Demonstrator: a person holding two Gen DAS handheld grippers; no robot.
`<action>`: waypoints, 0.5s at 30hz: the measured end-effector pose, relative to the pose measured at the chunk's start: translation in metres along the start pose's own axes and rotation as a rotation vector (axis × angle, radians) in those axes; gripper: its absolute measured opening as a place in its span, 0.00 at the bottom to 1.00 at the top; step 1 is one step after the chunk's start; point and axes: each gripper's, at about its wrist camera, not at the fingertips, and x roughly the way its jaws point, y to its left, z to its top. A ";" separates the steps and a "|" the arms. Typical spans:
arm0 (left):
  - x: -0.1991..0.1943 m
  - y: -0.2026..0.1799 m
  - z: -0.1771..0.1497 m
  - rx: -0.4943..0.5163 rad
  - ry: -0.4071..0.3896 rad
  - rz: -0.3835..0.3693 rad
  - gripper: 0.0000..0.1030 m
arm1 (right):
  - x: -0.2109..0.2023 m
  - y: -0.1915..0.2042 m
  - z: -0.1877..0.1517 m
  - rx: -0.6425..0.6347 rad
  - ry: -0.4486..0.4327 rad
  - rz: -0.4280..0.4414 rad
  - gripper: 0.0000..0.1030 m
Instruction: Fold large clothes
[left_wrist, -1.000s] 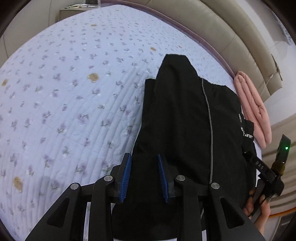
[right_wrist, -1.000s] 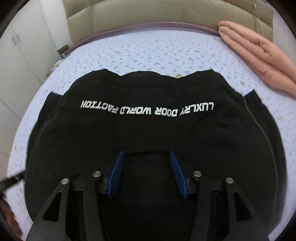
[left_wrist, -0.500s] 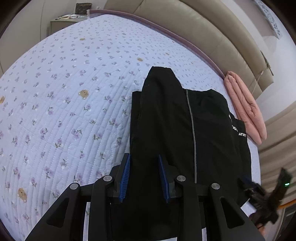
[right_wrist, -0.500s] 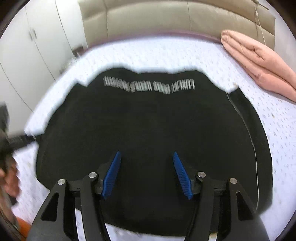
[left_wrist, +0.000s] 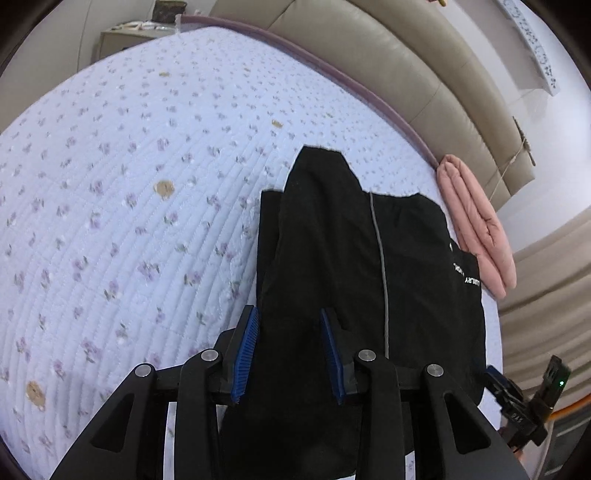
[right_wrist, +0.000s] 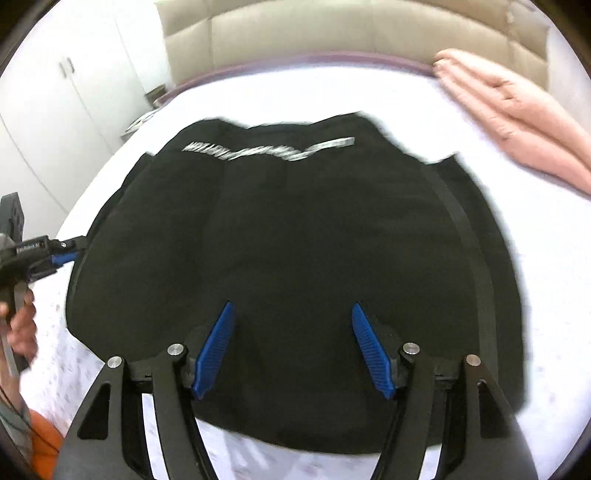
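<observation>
Jacket (left_wrist: 332, 258), black and partly folded, lies flat on the bed (left_wrist: 129, 184) beside a pink garment (left_wrist: 476, 229). We hold the left gripper (left_wrist: 290, 354) over its near edge, fingers (left_wrist: 245, 354) apart and just opening a little further, no cloth pinched that we can see. Our right gripper (right_wrist: 291, 350) hangs above the jacket, fingers (right_wrist: 371, 352) just spread wide, gripping nothing.

The right gripper (right_wrist: 291, 349), jaws just opening and empty, hovers over the black garment (right_wrist: 295, 236) on the bed (right_wrist: 554, 295).
</observation>
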 end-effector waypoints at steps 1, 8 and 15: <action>-0.002 -0.001 0.001 0.012 -0.012 0.004 0.35 | -0.007 -0.017 -0.003 0.018 -0.012 -0.032 0.79; 0.002 -0.012 -0.002 0.080 0.030 -0.062 0.41 | -0.028 -0.147 -0.022 0.306 -0.031 -0.053 0.88; 0.030 0.007 -0.006 0.021 0.107 -0.080 0.44 | 0.002 -0.203 -0.043 0.438 0.036 0.022 0.88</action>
